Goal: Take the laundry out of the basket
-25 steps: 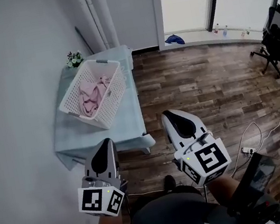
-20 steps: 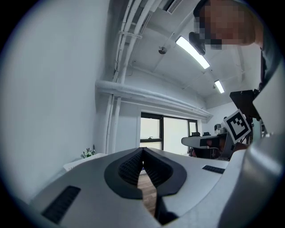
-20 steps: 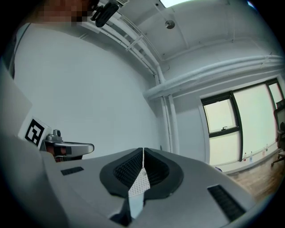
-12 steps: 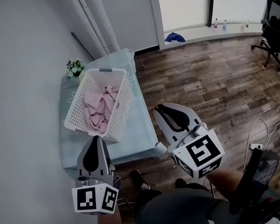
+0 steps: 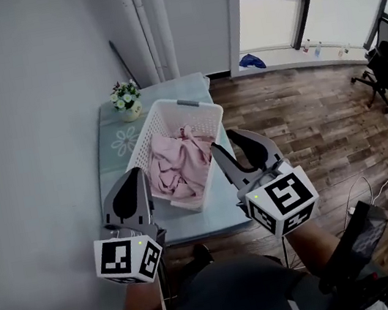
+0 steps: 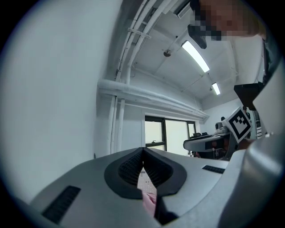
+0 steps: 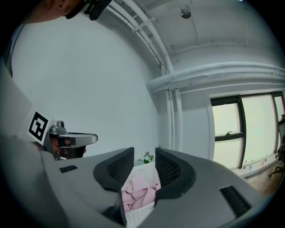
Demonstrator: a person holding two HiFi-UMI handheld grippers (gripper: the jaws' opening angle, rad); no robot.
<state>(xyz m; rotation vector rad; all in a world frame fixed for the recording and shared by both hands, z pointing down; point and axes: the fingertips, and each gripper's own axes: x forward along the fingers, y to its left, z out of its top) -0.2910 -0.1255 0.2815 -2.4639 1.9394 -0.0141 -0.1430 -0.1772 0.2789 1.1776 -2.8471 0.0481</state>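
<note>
A white lattice laundry basket (image 5: 206, 111) stands on a pale blue table (image 5: 110, 165), and pink laundry (image 5: 177, 164) lies heaped inside it. My left gripper (image 5: 135, 173) hovers at the basket's near left side, shut with nothing in it; its tips meet in the left gripper view (image 6: 143, 150), and a bit of pink cloth (image 6: 149, 201) shows beyond them. My right gripper (image 5: 223, 140) hangs by the basket's near right corner. Its jaws are opening, with nothing between them (image 7: 144, 153). Through that gap I see the basket (image 7: 141, 213) and the laundry (image 7: 139, 191) further off.
A small pot of flowers (image 5: 127, 99) stands on the table's far end, against the grey wall. Wood floor (image 5: 306, 116) spreads to the right, with an office chair (image 5: 384, 61), white cables (image 5: 378, 185) and a blue object (image 5: 252, 62) under the window.
The view has come closer to the table, so the basket now lies between the two grippers. The right gripper's jaws have parted. The left gripper stays shut.
</note>
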